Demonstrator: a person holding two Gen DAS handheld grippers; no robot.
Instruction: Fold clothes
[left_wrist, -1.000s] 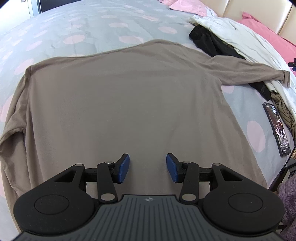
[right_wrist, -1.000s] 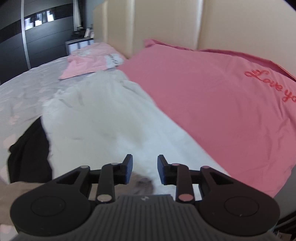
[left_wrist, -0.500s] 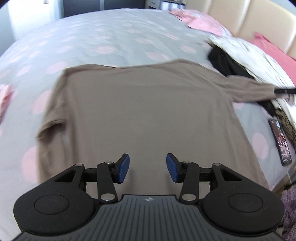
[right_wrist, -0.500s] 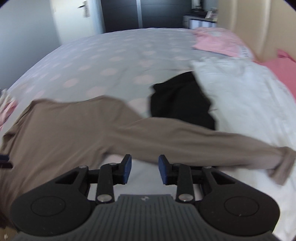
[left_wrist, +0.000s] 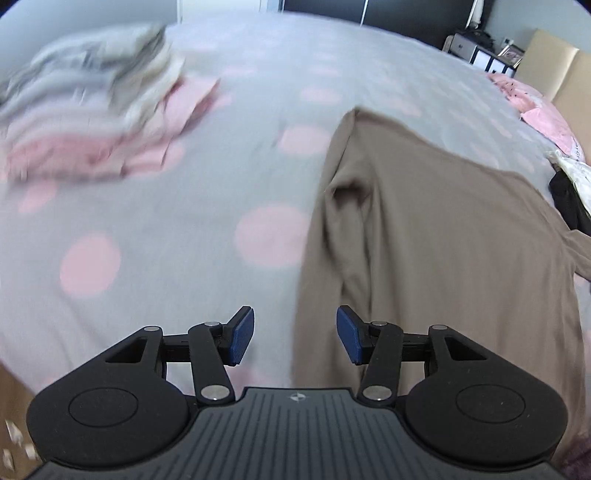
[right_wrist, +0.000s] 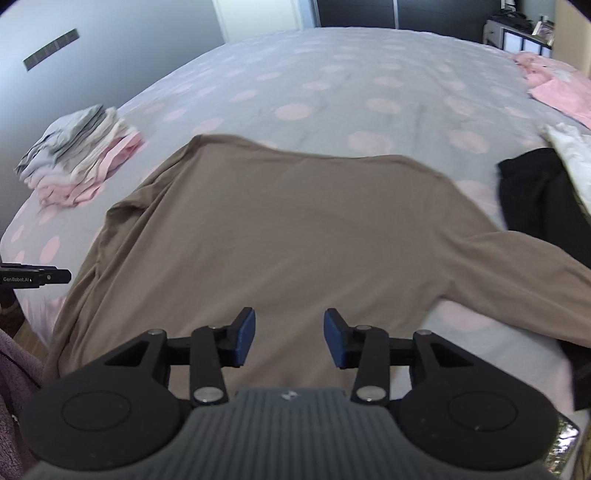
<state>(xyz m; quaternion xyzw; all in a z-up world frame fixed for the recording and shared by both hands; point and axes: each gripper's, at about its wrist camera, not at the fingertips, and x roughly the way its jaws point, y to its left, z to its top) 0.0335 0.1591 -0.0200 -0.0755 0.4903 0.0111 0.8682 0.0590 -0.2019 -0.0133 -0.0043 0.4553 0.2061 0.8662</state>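
A taupe long-sleeved shirt (right_wrist: 295, 236) lies spread flat on the grey bedspread with pink dots (right_wrist: 332, 85). Its right sleeve (right_wrist: 524, 266) stretches out to the right; the left sleeve (left_wrist: 343, 236) is folded down along the shirt's left side. My left gripper (left_wrist: 294, 338) hovers over the shirt's left edge near the hem, jaws opening, nothing between them. My right gripper (right_wrist: 289, 341) hangs above the lower middle of the shirt, jaws opening and empty. The left gripper's tip (right_wrist: 44, 277) shows at the far left of the right wrist view.
A stack of folded grey, white and pink clothes (right_wrist: 79, 155) sits at the bed's left corner. A black garment (right_wrist: 535, 199) and a white one (right_wrist: 572, 151) lie to the right, pink clothes (right_wrist: 554, 88) beyond them. A phone (right_wrist: 563, 448) lies at the lower right.
Both grippers swung left: the left view went from the shirt's middle to its left edge and the folded stack, the right from the pink pillow to over the shirt. Both jaws stand a little wider.
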